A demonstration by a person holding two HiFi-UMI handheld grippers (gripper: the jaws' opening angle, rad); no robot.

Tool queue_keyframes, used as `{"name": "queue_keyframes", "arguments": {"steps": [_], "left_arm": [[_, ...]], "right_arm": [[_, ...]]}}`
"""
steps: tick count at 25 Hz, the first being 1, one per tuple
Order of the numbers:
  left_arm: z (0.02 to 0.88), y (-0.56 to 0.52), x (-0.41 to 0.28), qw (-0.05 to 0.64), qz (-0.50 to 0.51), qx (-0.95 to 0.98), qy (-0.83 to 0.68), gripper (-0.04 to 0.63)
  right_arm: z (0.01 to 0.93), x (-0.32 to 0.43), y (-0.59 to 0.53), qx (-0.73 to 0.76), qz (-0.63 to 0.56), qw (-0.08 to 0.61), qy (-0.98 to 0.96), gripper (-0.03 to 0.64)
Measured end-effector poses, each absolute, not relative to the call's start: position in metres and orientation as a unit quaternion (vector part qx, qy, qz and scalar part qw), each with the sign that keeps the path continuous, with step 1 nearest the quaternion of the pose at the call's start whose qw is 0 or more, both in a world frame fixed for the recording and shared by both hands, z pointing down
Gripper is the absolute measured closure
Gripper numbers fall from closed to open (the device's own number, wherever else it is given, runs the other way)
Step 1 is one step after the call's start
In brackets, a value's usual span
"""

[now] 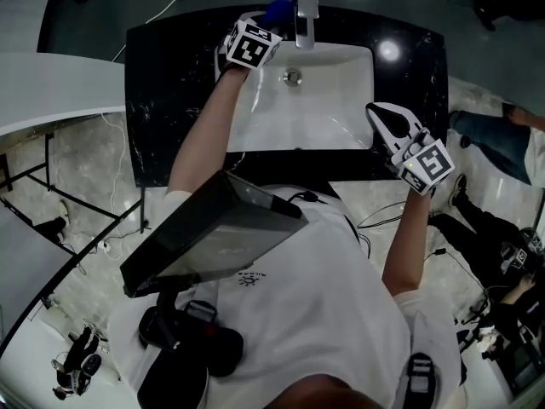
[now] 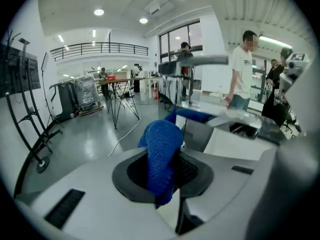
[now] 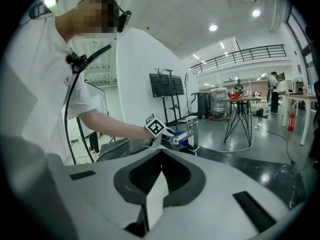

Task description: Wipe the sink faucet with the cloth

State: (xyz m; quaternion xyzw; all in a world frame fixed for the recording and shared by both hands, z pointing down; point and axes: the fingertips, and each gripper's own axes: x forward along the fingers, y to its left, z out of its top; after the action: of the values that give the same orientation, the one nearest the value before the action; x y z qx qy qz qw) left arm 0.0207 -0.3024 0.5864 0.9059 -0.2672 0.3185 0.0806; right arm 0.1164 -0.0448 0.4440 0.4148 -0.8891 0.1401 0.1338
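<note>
Head view: arm (image 1: pixel 204 126) outstretched, left tool (image 1: pixel 267 21) grips cloth (image 1: pixel 278 10) beside faucet (image 1: pixel 306 14).

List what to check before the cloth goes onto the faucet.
1. Cloth held in left gripper: ok, blue cloth pinched between its jaws.
2. Cloth brought up to faucet: ok, just left of it in the head view.
3. Cloth touching faucet: cannot tell.
4. Right gripper out of the way: ok, shut, holding nothing, by the right front corner of the sink.
5. Water off: cannot tell.
</note>
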Motion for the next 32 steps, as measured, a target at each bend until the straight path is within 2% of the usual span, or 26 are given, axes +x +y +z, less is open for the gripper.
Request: {"name": "queue_keyframes", "arguments": {"steps": [7, 13, 16, 24, 29, 32], "left_arm": [[0.491, -0.306, 0.031, 0.067, 0.201, 0.942, -0.259, 0.529], [0.433, -0.303, 0.026, 0.036, 0.147, 0.955, -0.255, 0.529], [0.45, -0.313, 0.009, 0.047, 0.158, 0.944, -0.285, 0.529], [0.572, -0.313, 0.007, 0.056, 0.321, 0.901, -0.287, 0.529], [0.6, -0.299, 0.024, 0.078, 0.346, 0.899, -0.257, 0.529], [0.586, -0.296, 0.03, 0.086, 0.323, 0.909, -0.248, 0.529]], "right_arm": [[0.438, 0.111, -0.047, 0.403, 0.13, 0.134, -0.896, 0.611], [0.434, 0.114, -0.05, 0.406, 0.123, 0.129, -0.896, 0.611], [0.432, 0.117, -0.049, 0.412, 0.121, 0.129, -0.894, 0.611], [0.441, 0.119, -0.039, 0.416, 0.127, 0.143, -0.889, 0.611], [0.44, 0.121, -0.036, 0.419, 0.127, 0.144, -0.888, 0.611], [0.44, 0.121, -0.034, 0.419, 0.128, 0.144, -0.887, 0.611]]}}
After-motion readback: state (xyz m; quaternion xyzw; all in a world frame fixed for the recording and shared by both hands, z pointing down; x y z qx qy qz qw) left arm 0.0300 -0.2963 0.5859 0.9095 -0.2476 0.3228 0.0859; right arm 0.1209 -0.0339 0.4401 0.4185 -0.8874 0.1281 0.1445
